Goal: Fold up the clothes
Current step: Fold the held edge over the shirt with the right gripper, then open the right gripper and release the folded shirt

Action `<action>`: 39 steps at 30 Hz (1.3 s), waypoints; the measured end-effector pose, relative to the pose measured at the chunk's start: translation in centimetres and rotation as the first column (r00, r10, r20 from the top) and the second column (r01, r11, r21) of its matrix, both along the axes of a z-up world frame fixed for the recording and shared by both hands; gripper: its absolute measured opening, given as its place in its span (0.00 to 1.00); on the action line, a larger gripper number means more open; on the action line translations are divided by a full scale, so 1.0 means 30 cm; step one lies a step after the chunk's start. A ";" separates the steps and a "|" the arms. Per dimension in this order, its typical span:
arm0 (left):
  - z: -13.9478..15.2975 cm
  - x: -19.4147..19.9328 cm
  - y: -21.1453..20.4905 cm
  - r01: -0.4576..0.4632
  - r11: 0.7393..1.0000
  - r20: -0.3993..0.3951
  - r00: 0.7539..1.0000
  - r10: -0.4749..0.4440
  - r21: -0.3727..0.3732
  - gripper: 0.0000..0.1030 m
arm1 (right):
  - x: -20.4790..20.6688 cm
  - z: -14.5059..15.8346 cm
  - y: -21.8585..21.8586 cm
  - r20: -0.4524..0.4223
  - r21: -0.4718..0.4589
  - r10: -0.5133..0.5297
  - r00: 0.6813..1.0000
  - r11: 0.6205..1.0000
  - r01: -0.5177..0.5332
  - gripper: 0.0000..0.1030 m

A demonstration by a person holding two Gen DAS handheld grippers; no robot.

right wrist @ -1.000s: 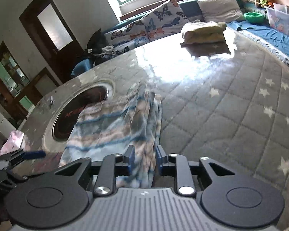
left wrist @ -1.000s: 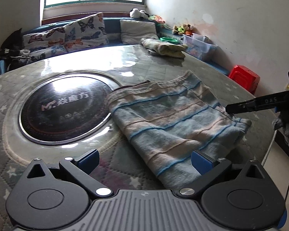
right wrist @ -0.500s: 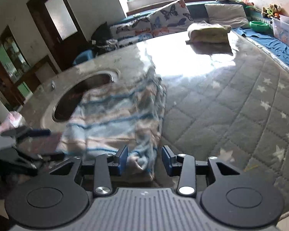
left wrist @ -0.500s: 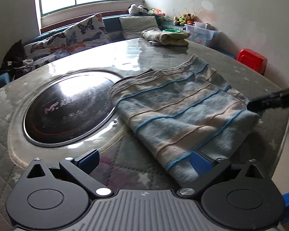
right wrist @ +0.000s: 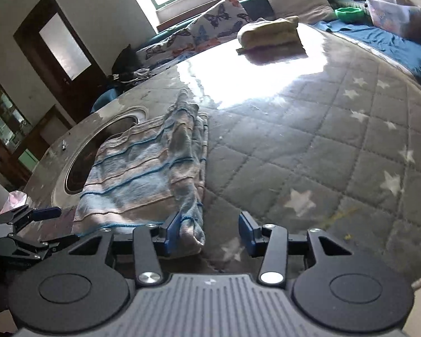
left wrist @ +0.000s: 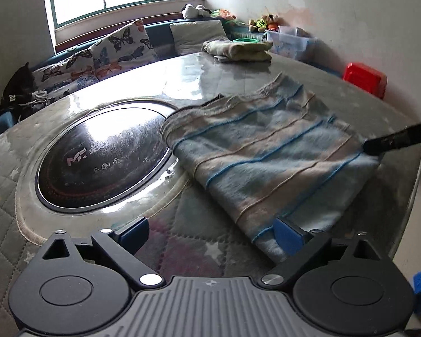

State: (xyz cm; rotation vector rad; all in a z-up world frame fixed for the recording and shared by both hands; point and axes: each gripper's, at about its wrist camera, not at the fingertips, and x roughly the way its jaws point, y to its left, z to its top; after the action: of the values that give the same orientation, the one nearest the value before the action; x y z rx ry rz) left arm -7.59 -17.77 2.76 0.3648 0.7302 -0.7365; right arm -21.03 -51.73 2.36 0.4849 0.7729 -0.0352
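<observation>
The striped garment (left wrist: 269, 160) lies folded on the round quilted table (right wrist: 322, 154), its left edge overlapping the dark glass hob (left wrist: 103, 157) set in the table's middle. The left gripper (left wrist: 210, 234) is spread wide, its right finger touching the garment's near corner and gripping nothing. The right gripper (right wrist: 209, 230) is released too, with the garment's bunched corner lying loose between its fingers. At the far edge sits another folded cloth (right wrist: 269, 32). Beyond the table, a clear plastic bin (left wrist: 290, 40) holds things too blurred to name, with a green bowl (right wrist: 349, 14) beside it.
</observation>
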 end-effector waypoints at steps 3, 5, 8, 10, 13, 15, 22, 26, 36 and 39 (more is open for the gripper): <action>0.001 0.007 0.007 0.002 1.000 0.014 1.000 -0.002 0.008 0.94 | 0.000 0.015 0.004 0.007 -0.030 -0.001 1.000 1.000 0.001 0.45; 0.009 0.011 0.011 0.001 1.000 0.019 1.000 -0.001 0.007 0.94 | 0.006 0.031 0.012 0.023 -0.031 0.006 1.000 1.000 -0.006 0.45; 0.033 0.010 0.020 -0.007 1.000 0.038 0.999 0.007 0.000 0.94 | 0.019 0.045 0.026 0.038 -0.031 0.033 0.999 0.999 -0.032 0.45; 0.054 0.011 0.028 -0.016 1.000 0.047 0.999 0.017 -0.015 0.94 | 0.033 0.032 0.036 0.023 -0.022 0.048 0.999 0.999 -0.047 0.43; 0.087 0.017 0.032 -0.022 0.999 0.048 0.999 0.025 -0.050 0.94 | 0.040 0.004 0.051 -0.003 0.000 0.063 0.998 0.998 -0.063 0.37; 0.104 0.017 0.023 -0.010 0.997 0.047 0.999 0.014 -0.071 0.94 | 0.037 -0.006 0.060 -0.004 0.025 0.073 0.997 0.997 -0.073 0.31; 0.121 0.025 -0.005 0.036 0.995 0.061 0.998 -0.030 -0.090 0.94 | 0.010 -0.022 0.106 -0.017 0.103 0.127 0.992 0.987 -0.125 0.26; 0.120 0.025 -0.019 0.061 0.994 0.063 0.996 -0.055 -0.095 0.94 | -0.001 -0.005 0.095 -0.012 0.077 0.101 0.995 0.992 -0.100 0.28; 0.089 -0.003 -0.092 0.127 0.986 0.075 0.990 -0.119 -0.106 0.86 | 0.033 0.074 0.095 0.040 -0.079 0.066 0.997 0.995 -0.063 0.34; 0.090 -0.020 -0.123 0.171 0.978 0.090 0.983 -0.161 -0.122 0.74 | 0.064 0.114 0.100 0.077 -0.123 0.092 0.993 0.989 -0.082 0.34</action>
State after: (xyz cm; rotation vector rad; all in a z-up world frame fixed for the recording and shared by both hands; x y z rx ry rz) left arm -8.17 -21.45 5.45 0.3374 0.5777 -0.9174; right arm -19.11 -48.72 5.77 0.3362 0.7061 0.0196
